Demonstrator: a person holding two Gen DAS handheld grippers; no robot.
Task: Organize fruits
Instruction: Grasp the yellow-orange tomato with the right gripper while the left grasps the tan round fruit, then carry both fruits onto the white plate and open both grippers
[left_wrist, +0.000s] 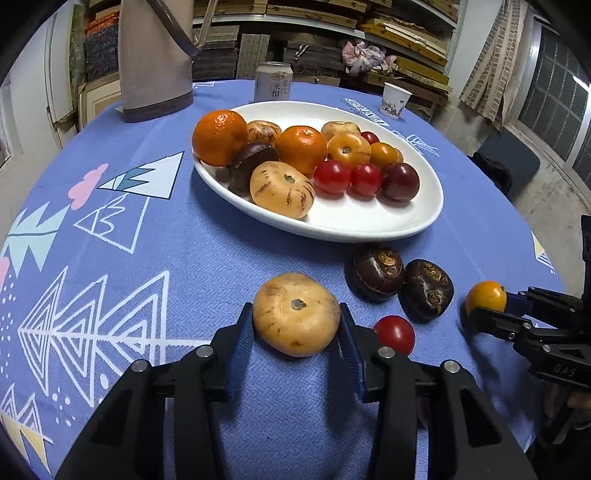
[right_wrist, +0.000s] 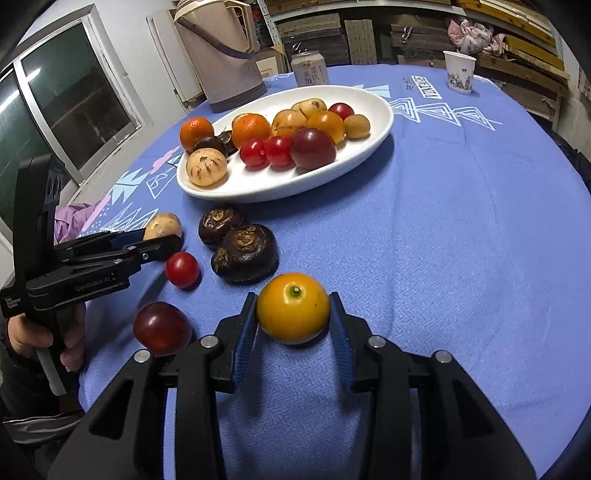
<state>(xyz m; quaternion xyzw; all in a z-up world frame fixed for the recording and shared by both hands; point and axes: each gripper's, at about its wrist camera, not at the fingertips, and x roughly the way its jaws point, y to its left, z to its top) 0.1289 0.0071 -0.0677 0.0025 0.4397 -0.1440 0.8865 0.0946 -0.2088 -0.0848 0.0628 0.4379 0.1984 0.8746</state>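
Note:
A white oval plate (left_wrist: 413, 221) (right_wrist: 373, 136) holds several fruits: oranges, tomatoes, tan melons. My left gripper (left_wrist: 296, 321) has its blue pads against both sides of a tan round fruit (left_wrist: 296, 314) on the blue tablecloth; it shows in the right wrist view (right_wrist: 162, 226) too. My right gripper (right_wrist: 293, 314) has its pads against a yellow-orange tomato (right_wrist: 293, 307), also seen in the left wrist view (left_wrist: 485, 296). Two dark brown water chestnuts (left_wrist: 375, 271) (right_wrist: 244, 248), a red cherry tomato (left_wrist: 394, 334) (right_wrist: 182, 269) and a dark red plum (right_wrist: 162, 328) lie loose on the cloth.
A beige thermos jug (left_wrist: 153, 59) (right_wrist: 225, 55), a drink can (left_wrist: 273, 81) (right_wrist: 309, 69) and a paper cup (left_wrist: 394, 100) (right_wrist: 459, 70) stand behind the plate. The round table's edge curves close at right. Shelves of boards fill the background.

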